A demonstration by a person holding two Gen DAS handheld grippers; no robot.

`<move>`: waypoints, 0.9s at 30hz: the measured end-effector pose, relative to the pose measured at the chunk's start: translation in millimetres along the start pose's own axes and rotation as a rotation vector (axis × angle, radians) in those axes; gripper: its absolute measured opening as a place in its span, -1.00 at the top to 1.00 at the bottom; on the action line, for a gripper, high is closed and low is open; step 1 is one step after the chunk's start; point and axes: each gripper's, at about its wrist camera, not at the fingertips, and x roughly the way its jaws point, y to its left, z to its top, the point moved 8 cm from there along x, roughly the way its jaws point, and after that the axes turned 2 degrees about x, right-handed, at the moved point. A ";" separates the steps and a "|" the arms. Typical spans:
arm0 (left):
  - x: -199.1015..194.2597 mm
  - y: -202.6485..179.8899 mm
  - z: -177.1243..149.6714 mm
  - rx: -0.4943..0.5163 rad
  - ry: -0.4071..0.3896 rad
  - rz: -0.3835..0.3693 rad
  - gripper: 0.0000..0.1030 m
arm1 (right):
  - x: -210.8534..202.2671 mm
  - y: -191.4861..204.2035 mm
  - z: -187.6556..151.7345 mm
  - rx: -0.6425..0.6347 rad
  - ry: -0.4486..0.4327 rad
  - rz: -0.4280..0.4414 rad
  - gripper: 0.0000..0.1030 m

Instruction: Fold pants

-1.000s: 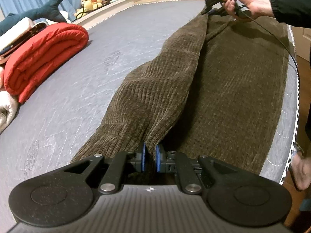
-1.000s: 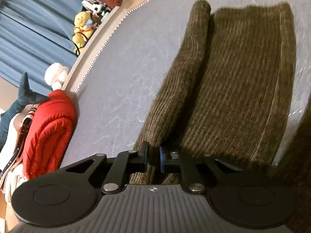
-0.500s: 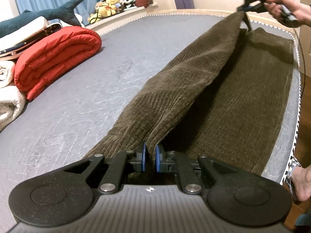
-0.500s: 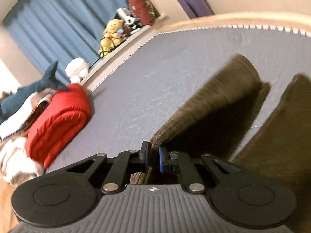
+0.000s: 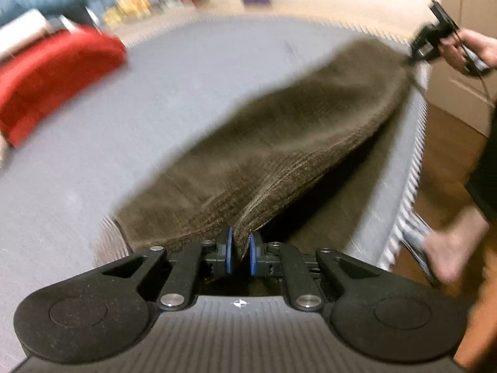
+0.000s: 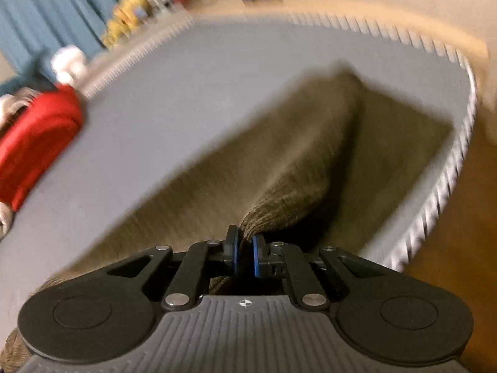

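Observation:
Brown corduroy pants lie on a grey mattress, one leg lifted above the other. My left gripper is shut on one end of the lifted leg. My right gripper is shut on the leg's other end; it also shows in the left wrist view, held high at the far right over the mattress edge. The lower leg lies flat near the right edge. Both views are motion-blurred.
A rolled red blanket lies at the left of the mattress. Stuffed toys and blue curtains stand beyond the far edge. The mattress edge drops to wooden floor at the right, where a bare foot stands.
Both grippers have swung toward the right edge of the mattress, carrying the lifted pant leg over the flat one. The leg now hangs taut between them.

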 end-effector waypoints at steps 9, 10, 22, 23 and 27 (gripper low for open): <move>-34.2 -17.7 18.3 -0.024 -0.133 -0.180 0.38 | -2.2 -27.2 52.2 0.187 -0.139 0.081 0.30; -39.3 -12.4 26.0 -0.057 -0.175 -0.173 0.28 | -6.0 -35.9 63.7 0.238 -0.184 0.069 0.12; -2.5 8.7 125.0 -0.251 -0.229 0.127 0.15 | 36.9 -102.6 77.0 0.510 -0.139 0.108 0.12; -3.3 6.7 135.1 -0.255 -0.257 0.130 0.15 | 39.8 -93.8 74.7 0.493 -0.119 0.124 0.12; 2.3 -4.3 152.1 -0.273 -0.312 0.142 0.15 | 50.9 -68.1 73.9 0.412 -0.102 0.153 0.12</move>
